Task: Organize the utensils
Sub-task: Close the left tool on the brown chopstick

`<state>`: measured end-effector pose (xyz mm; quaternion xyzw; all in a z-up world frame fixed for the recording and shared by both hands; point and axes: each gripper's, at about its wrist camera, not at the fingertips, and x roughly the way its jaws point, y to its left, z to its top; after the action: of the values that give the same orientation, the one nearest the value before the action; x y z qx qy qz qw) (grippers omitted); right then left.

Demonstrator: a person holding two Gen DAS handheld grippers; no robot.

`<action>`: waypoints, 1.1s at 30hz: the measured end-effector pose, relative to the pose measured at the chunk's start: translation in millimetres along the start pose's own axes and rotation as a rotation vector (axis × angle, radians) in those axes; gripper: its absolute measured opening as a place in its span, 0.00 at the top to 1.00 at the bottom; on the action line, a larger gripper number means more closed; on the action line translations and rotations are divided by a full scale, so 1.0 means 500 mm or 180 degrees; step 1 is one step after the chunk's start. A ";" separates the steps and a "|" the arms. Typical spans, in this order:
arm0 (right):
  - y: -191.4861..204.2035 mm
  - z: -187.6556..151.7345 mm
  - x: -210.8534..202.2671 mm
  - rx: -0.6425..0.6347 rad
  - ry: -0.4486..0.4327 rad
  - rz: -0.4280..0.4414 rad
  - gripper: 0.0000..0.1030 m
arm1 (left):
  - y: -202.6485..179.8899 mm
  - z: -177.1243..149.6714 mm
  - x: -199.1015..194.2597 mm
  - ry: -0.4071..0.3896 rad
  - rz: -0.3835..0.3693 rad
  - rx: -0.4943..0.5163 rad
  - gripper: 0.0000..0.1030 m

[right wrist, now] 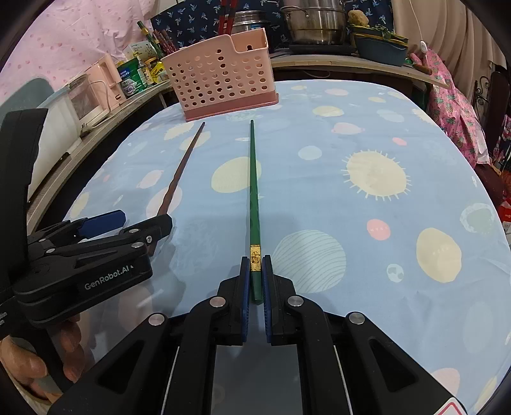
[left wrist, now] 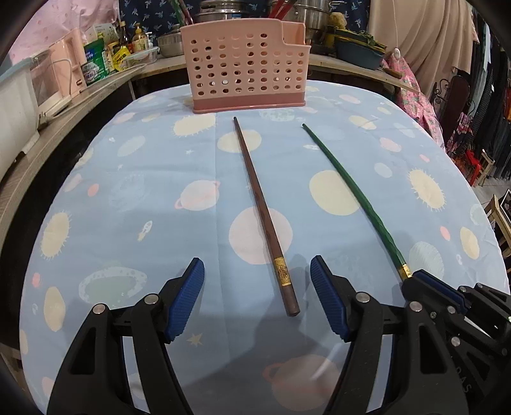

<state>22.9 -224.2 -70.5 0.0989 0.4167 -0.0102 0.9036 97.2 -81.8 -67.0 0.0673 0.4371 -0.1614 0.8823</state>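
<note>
A brown chopstick (left wrist: 263,217) lies on the blue planet-print tablecloth (left wrist: 143,191), its thick end between the fingers of my open left gripper (left wrist: 257,271). A green chopstick (right wrist: 254,198) lies to its right, and my right gripper (right wrist: 255,268) is shut on its thick end by the gold band. The green chopstick (left wrist: 351,198) and the right gripper (left wrist: 424,281) also show in the left wrist view. A pink perforated utensil holder (left wrist: 246,67) stands upright at the table's far edge, beyond both tips. The left gripper (right wrist: 127,223) and the brown chopstick (right wrist: 182,169) also show in the right wrist view.
A counter behind the table holds bottles and packets (left wrist: 105,54), steel pots (right wrist: 313,22) and a blue basin (right wrist: 380,48). A white appliance (left wrist: 19,105) stands on the left. Pink cloth (right wrist: 453,108) and clothes hang on the right.
</note>
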 end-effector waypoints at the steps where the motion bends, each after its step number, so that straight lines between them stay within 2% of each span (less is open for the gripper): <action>1: -0.001 -0.001 0.000 0.0001 0.0001 0.0004 0.93 | 0.001 -0.001 0.003 0.0005 0.0009 -0.0011 0.37; 4: -0.002 -0.002 0.000 -0.0002 0.0004 0.0018 0.93 | 0.004 -0.004 0.007 0.0014 0.0025 -0.0032 0.38; 7: -0.002 -0.002 0.000 -0.0008 0.0007 0.0025 0.93 | 0.003 -0.006 0.005 -0.0016 0.0035 -0.0007 0.47; 10: -0.003 -0.002 0.000 -0.0014 0.0008 0.0027 0.93 | 0.003 -0.007 0.001 -0.0033 -0.0001 0.0013 0.64; 12: -0.002 -0.001 0.001 -0.0023 0.0010 0.0023 0.93 | 0.004 -0.009 -0.002 -0.0038 -0.0012 0.0040 0.80; 14: -0.001 -0.002 0.001 -0.0029 0.0010 0.0016 0.93 | 0.005 -0.010 -0.003 -0.0037 -0.0003 0.0043 0.92; 26: 0.006 -0.004 -0.007 -0.0073 0.0000 0.0004 0.93 | 0.023 -0.030 -0.027 -0.0017 -0.0035 0.0033 0.93; 33: 0.020 0.008 -0.051 -0.0108 -0.0151 0.0042 0.93 | 0.032 -0.029 -0.069 -0.0107 -0.0008 0.0043 0.93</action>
<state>10.1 -216.6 -46.9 0.0859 0.3945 0.0004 0.9149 72.3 -55.2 -48.6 0.0699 0.4211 -0.1665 0.8889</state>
